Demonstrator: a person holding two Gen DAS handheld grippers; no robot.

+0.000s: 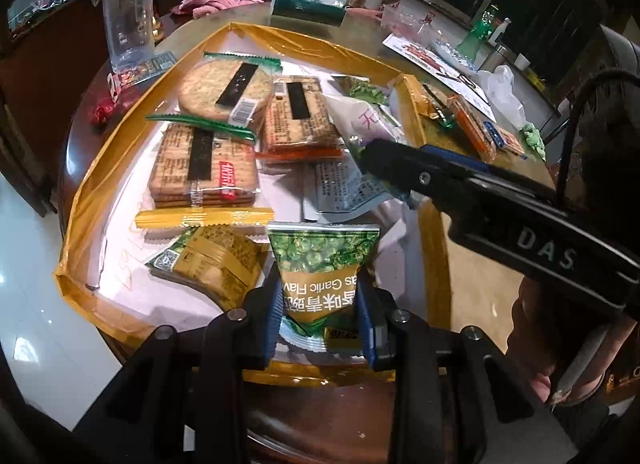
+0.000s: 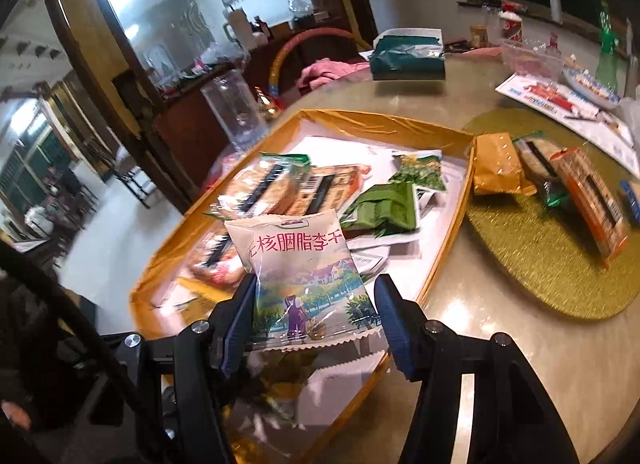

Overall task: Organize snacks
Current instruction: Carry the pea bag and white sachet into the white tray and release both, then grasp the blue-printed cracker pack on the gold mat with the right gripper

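Note:
A yellow-rimmed tray holds several snack packs: cracker packs, a round biscuit pack and a gold packet. My left gripper is shut on a green garlic-pea packet over the tray's near edge. My right gripper is shut on a white plum-candy packet, held above the tray. The right gripper also shows in the left wrist view, over the tray's right side. Green packets lie in the tray.
A round gold placemat right of the tray carries a gold packet and cracker packs. A clear measuring cup, a teal bag, leaflets and bottles stand on the round table behind.

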